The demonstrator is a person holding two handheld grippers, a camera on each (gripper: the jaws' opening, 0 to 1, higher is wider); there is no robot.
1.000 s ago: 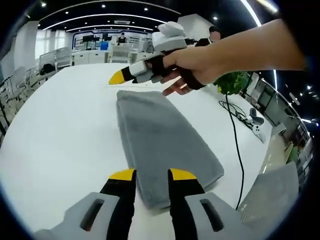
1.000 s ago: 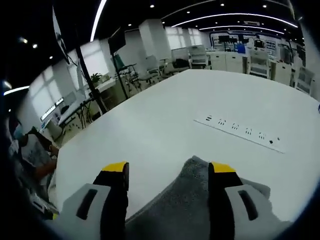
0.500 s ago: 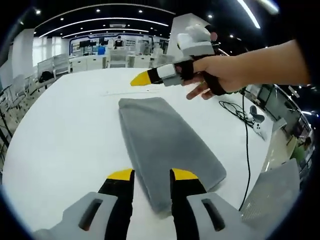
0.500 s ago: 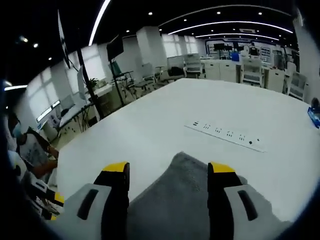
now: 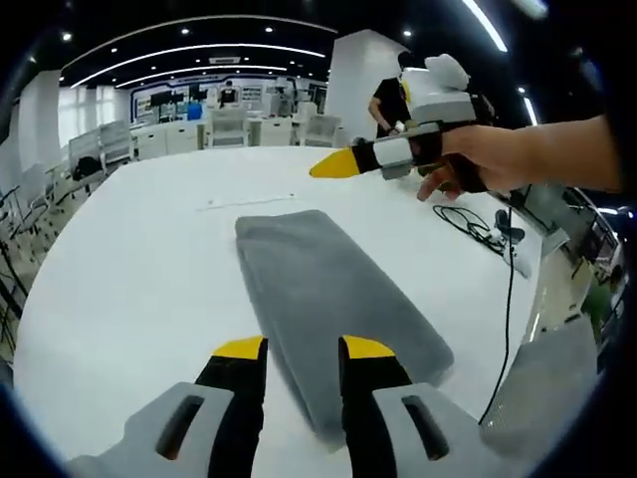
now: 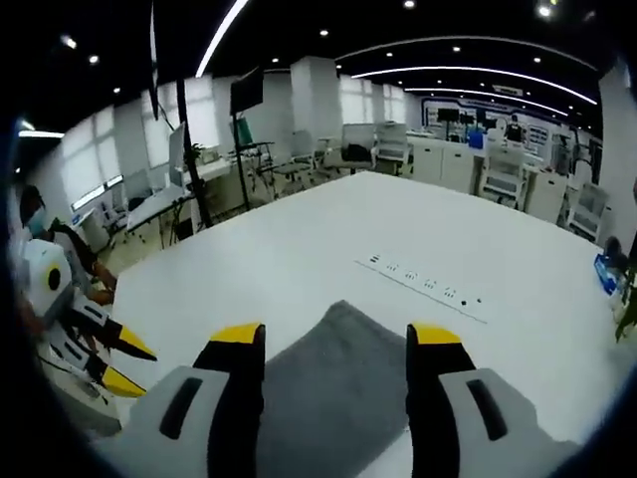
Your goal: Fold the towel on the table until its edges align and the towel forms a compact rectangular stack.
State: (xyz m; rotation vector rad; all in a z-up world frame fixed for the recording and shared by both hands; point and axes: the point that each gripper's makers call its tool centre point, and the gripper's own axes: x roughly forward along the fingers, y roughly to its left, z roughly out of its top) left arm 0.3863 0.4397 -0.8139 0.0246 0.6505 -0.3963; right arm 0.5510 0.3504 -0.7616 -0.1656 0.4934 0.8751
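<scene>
A grey towel (image 5: 328,289) lies folded into a long narrow strip on the white table (image 5: 129,269). My left gripper (image 5: 304,351) hovers open over the strip's near end, and nothing is held between its yellow tips. A hand holds my right gripper (image 5: 333,165) in the air beyond the towel's far end, off to the right. In the right gripper view, my right gripper (image 6: 335,337) stands open above the towel (image 6: 333,368), apart from it. My left gripper (image 6: 129,365) enters that view at the far left with its tips apart.
A white power strip (image 6: 423,284) lies flat on the table past the towel. A black cable (image 5: 503,299) runs along the table's right edge. A grey fabric surface (image 5: 552,388) sits off that edge. A person (image 5: 388,95) stands behind the table. Desks and chairs surround it.
My right gripper has lifted off the towel's far end and drawn back to the right. The towel lies as before. My left gripper has come into the right gripper view.
</scene>
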